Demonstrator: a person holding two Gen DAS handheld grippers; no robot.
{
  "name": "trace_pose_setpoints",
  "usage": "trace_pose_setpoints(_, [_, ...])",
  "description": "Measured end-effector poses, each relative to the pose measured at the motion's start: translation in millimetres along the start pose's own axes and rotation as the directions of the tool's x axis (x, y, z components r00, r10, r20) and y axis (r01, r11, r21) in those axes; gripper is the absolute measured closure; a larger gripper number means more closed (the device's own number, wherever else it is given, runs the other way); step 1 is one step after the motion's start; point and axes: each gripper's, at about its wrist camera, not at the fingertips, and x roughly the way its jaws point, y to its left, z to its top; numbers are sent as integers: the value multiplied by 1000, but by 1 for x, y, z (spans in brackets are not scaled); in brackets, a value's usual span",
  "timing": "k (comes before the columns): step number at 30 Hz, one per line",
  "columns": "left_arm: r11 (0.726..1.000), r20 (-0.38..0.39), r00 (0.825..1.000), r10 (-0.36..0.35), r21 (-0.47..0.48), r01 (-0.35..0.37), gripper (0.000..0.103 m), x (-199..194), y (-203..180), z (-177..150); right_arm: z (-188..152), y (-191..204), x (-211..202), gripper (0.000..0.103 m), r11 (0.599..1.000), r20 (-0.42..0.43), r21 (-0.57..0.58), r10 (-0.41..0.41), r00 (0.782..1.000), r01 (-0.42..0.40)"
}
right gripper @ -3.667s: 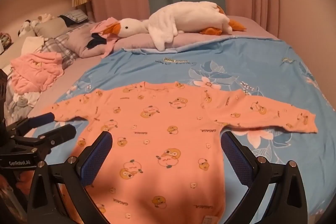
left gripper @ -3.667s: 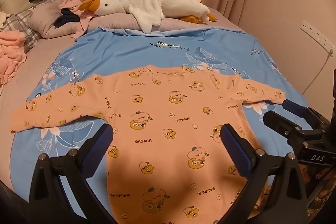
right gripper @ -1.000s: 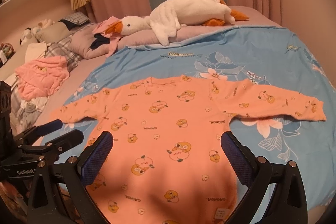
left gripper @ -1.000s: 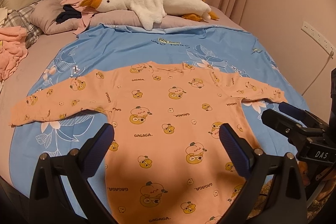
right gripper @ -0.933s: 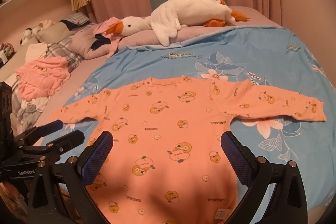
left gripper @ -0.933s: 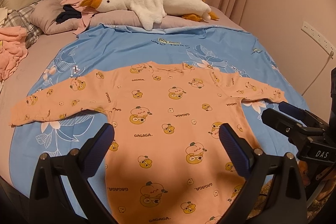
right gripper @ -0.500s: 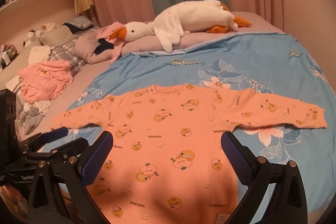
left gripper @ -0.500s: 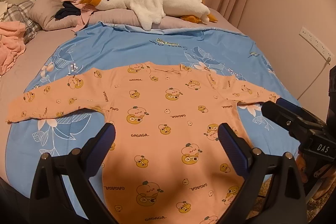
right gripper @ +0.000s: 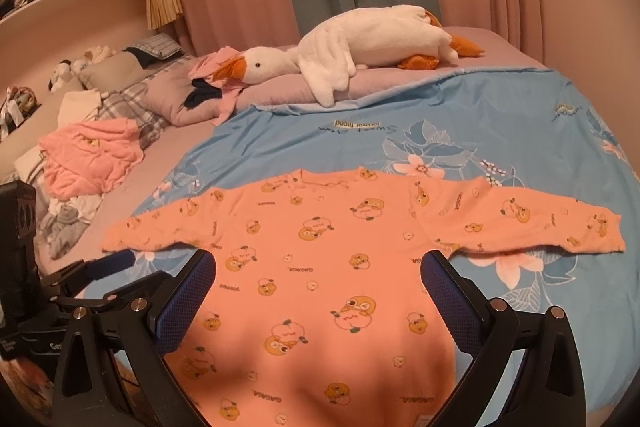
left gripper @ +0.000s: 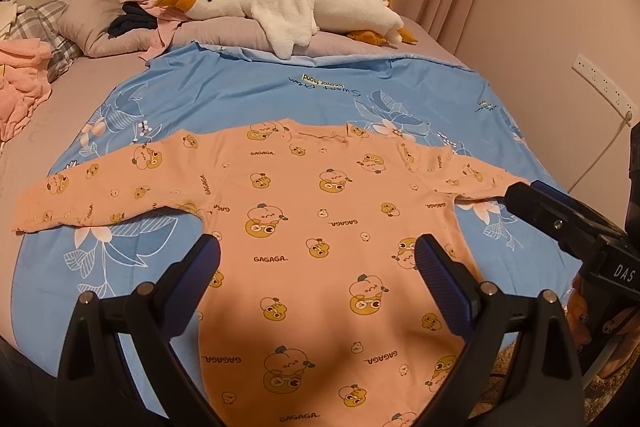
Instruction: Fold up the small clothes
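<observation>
An orange long-sleeved child's top (left gripper: pixel 320 227) printed with small cartoon faces lies flat on a blue bedsheet (left gripper: pixel 280 91), both sleeves spread out. It also shows in the right wrist view (right gripper: pixel 332 267). My left gripper (left gripper: pixel 318 259) is open and empty, held above the top's lower body. My right gripper (right gripper: pixel 318 279) is open and empty, also above the top's body. The right gripper's fingers (left gripper: pixel 560 215) show at the right edge of the left wrist view, by the top's right cuff. The left gripper's fingers (right gripper: pixel 108 263) show at the left of the right wrist view, near the left cuff.
A white plush goose (left gripper: pixel 296 7) lies on a grey pillow (left gripper: pixel 224 31) at the head of the bed. Pink clothes (right gripper: pixel 92 155) and other laundry are piled on the bed's left side. A wall socket with a cable (left gripper: pixel 604 87) is on the right wall.
Both grippers have pulled back and risen a little, so the top sits lower and further off in both views. Both stay open. The top has not moved.
</observation>
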Motion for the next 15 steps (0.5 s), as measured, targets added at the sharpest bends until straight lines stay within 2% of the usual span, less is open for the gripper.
trace_pose_setpoints(15, [1000,8,1000,3,-13,-2,6,0,4,2,2,-2,1,1,1000,4,9,9,1000,-9])
